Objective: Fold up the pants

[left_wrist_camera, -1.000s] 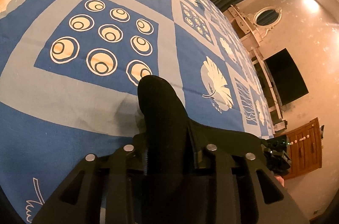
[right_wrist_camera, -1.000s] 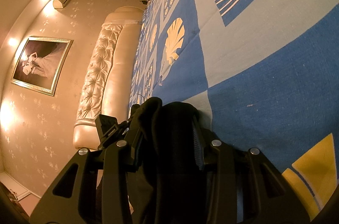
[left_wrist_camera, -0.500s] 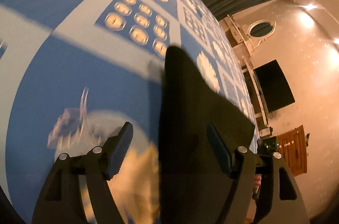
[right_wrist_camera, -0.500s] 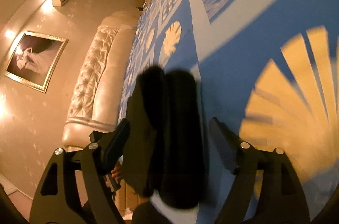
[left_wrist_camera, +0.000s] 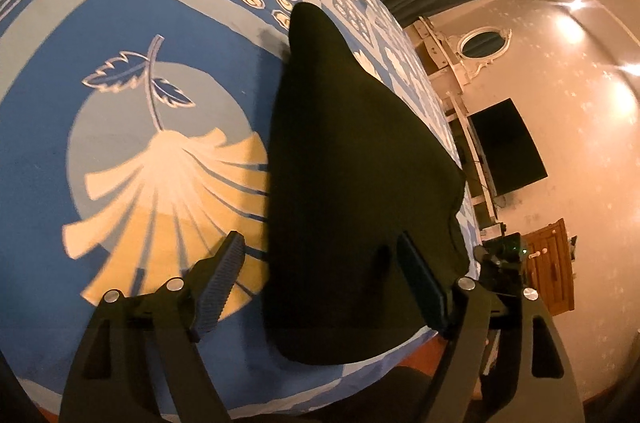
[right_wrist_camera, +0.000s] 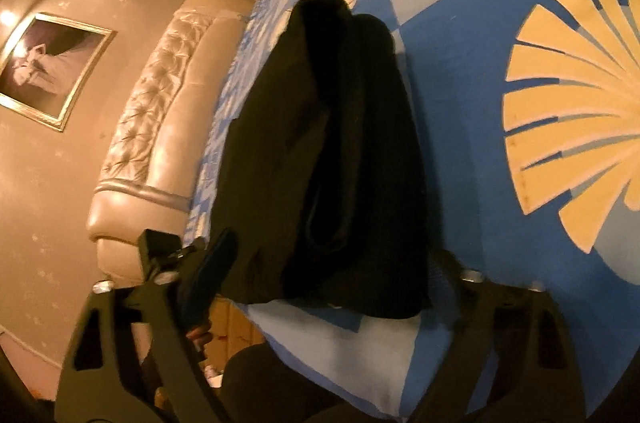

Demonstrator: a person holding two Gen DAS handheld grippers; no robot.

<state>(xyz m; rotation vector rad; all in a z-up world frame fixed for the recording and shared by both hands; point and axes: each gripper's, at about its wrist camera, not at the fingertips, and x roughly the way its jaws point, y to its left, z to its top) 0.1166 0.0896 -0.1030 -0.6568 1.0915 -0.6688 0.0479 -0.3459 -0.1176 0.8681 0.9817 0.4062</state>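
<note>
The black pants (left_wrist_camera: 352, 183) lie folded in a long stack on the blue patterned bedspread (left_wrist_camera: 120, 127), near the bed's near edge. In the right wrist view the pants (right_wrist_camera: 340, 151) show layered folds. My left gripper (left_wrist_camera: 324, 283) is open, its jaws wide apart, hovering over the near end of the pants and holding nothing. My right gripper (right_wrist_camera: 332, 275) is open too, jaws on either side of the pants' near end, not holding them.
The bed's edge runs just below the pants (left_wrist_camera: 360, 375). A padded cream headboard (right_wrist_camera: 160, 127) stands left in the right wrist view. A dark TV (left_wrist_camera: 508, 147) and a wooden cabinet (left_wrist_camera: 552, 263) stand by the far wall.
Both grippers were shut on the pants a second ago. They opened, let the pants go onto the bed and pulled back toward the bed's edge.
</note>
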